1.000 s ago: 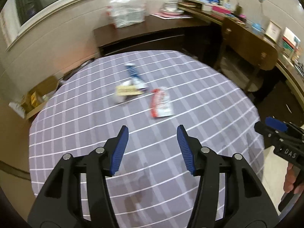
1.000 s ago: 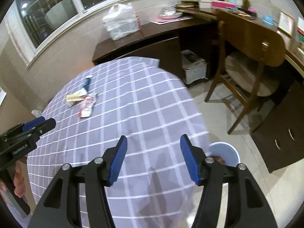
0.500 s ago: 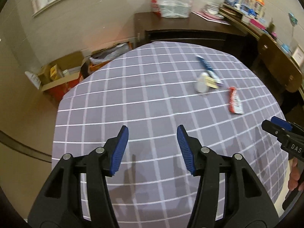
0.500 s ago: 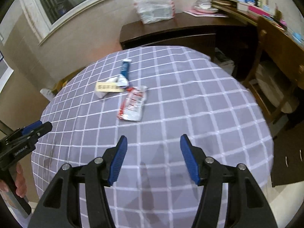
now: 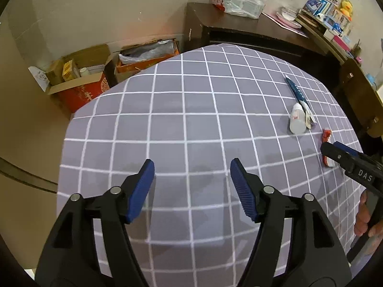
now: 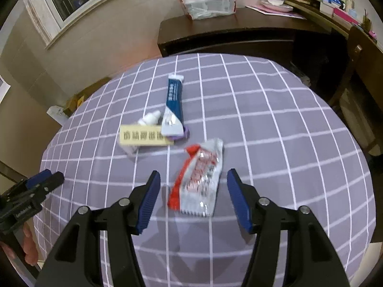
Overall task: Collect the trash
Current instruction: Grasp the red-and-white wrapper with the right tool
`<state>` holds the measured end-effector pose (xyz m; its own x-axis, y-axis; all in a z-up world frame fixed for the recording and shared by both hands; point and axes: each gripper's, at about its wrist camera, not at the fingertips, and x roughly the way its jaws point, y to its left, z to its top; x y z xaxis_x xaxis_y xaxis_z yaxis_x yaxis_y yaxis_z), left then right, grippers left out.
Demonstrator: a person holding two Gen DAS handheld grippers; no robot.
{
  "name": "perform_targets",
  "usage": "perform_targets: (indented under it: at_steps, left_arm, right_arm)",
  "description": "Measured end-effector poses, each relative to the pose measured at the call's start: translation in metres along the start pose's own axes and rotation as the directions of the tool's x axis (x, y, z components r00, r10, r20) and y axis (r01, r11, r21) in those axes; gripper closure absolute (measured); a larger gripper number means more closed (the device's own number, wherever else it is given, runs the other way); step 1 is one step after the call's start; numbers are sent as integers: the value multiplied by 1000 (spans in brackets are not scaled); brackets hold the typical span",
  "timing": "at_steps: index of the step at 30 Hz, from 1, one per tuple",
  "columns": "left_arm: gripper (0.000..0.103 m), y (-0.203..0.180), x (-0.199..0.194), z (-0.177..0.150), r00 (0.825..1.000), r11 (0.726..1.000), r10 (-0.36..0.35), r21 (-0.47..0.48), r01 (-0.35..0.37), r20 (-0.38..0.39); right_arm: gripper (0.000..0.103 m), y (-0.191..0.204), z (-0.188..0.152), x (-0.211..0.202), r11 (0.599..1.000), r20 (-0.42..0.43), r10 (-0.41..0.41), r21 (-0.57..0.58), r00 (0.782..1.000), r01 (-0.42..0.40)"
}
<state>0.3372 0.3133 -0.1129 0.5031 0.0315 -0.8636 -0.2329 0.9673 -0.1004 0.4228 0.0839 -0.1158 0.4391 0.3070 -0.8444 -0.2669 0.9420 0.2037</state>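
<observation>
1. Left wrist view: the left gripper (image 5: 192, 186) hangs wide apart over bare checked tablecloth (image 5: 167, 124), gripping nothing. The right gripper (image 5: 340, 154) enters at the right edge, hiding most of the red wrapper (image 5: 326, 136). A white bottle (image 5: 297, 120) and blue packet (image 5: 296, 91) lie beside each other. Cardboard boxes (image 5: 79, 81) on the floor hold cartons and plastic.
2. Right wrist view: the right gripper (image 6: 193, 196) stands wide, the red wrapper (image 6: 199, 179) lying flat between its fingers, untouched. The blurred tan box (image 6: 144, 138) covers the bottle's lower part.
</observation>
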Motion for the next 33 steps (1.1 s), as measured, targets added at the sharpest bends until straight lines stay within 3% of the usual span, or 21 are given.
perform_targets:
  at_steps: [1, 2, 4, 10, 11, 12, 13, 16, 19, 21, 23, 28, 29, 30, 32, 33]
  left_arm:
    - [36, -2, 4, 3, 1000, 1000, -13, 0, 13, -5]
    - [35, -6, 7, 6, 1000, 1000, -27, 4, 27, -11]
    - [33, -18, 12, 10, 999, 998, -50, 33, 50, -17]
    - [33, -57, 20, 14, 993, 985, -115, 127, 117, -21]
    - [33, -63, 21, 15, 993, 983, -113, 145, 115, -19]
    - [33, -69, 23, 17, 995, 981, -102, 164, 103, -14]
    - [33, -79, 25, 20, 996, 977, -89, 194, 88, -5]
    - [33, -95, 33, 28, 997, 969, -72, 237, 67, 12]
    - [33, -110, 39, 36, 997, 956, -75, 286, 64, 27]
    - [44, -118, 43, 39, 997, 949, -69, 312, 54, 40]
    - [47, -123, 46, 43, 996, 946, -77, 319, 59, 45]
    - [49, -135, 46, 46, 991, 931, -111, 356, 77, 77]
    - [45, -138, 45, 46, 991, 926, -109, 370, 74, 76]
    - [43, -141, 44, 44, 991, 918, -109, 390, 71, 76]
    - [43, -142, 42, 43, 989, 912, -111, 406, 64, 95]
    - [43, -142, 43, 43, 990, 913, -104, 405, 56, 98]
  right_arm:
    - [51, 0, 2, 2, 1000, 11, -2, -8, 1000, 2]
    - [65, 0, 4, 4, 1000, 21, -22, -20, 1000, 22]
    - [66, 0, 3, 3, 998, 33, -38, -53, 999, 40]
    - [72, -25, -1, -7, 994, 8, 100, -41, 995, -100]
    - [75, -29, -1, -8, 992, 3, 126, -26, 992, -126]
    - [90, -34, -1, -11, 988, -1, 156, -5, 988, -156]
    - [91, -41, 0, -13, 982, -7, 187, 18, 982, -187]
    - [92, -46, 5, -22, 983, 15, 183, 22, 983, -183]
    - [93, -51, 7, -24, 987, 14, 159, 12, 987, -160]
    - [93, -55, 7, -25, 985, 12, 174, 17, 985, -174]
    - [93, -58, 7, -25, 985, 15, 172, 13, 985, -172]
    - [89, -55, 6, -23, 996, 20, 84, -24, 996, -84]
    - [82, -56, 5, -23, 997, 19, 71, -30, 997, -70]
    - [68, -57, 2, -24, 997, 24, 68, -39, 997, -67]
    - [56, -58, -1, -25, 997, 35, 44, -60, 998, -42]
    - [56, -59, -2, -25, 998, 43, 23, -67, 999, -20]
